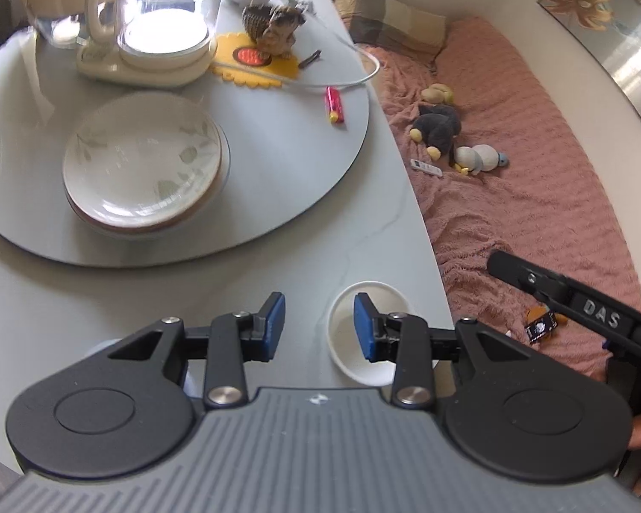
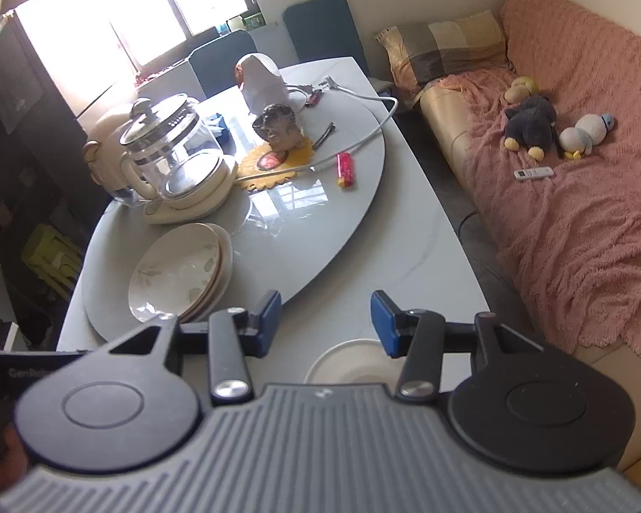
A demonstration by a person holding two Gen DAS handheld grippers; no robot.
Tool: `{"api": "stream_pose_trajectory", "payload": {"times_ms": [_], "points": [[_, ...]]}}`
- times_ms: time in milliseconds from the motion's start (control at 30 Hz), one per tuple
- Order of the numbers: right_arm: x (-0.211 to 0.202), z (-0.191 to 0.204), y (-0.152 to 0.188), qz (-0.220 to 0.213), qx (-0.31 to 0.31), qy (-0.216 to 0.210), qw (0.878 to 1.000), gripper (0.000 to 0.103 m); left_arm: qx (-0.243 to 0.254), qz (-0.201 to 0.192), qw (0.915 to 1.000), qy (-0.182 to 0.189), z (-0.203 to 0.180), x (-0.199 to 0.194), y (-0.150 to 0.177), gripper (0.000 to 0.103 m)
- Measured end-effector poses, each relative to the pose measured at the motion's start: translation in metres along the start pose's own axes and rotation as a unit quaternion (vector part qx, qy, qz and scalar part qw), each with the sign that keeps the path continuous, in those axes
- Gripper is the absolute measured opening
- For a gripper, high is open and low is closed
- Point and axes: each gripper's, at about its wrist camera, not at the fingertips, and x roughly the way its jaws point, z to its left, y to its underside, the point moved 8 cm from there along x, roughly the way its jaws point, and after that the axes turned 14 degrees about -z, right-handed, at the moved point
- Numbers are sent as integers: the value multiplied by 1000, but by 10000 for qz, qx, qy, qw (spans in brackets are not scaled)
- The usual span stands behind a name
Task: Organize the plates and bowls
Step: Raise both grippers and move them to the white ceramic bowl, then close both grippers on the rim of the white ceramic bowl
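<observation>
Both my left gripper (image 1: 319,327) and right gripper (image 2: 326,324) hang spread and empty over the near white bowl (image 1: 354,320), still unsorted; far-left plates (image 1: 143,162) look stacked.

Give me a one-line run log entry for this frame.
left gripper: open, empty | right gripper: open, empty | white bowl: table edge | plate stack: on turntable

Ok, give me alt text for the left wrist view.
The open left gripper hovers over a grey table, its right finger over a small white bowl. Stacked plates sit on the turntable beyond, before a glass kettle.
</observation>
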Motion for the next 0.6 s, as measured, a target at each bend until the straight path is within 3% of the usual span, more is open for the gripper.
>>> {"api": "stream_pose_trajectory", "payload": {"times_ms": [300,600], "points": [[23,-48,7,344,-466,-159,9982,49,-187,461,9987,-111,-23,55,11,40],[58,-67,45,1216,-293,-555,9906,49,31,1253,9920,-174,-32,109,36,41]]}}
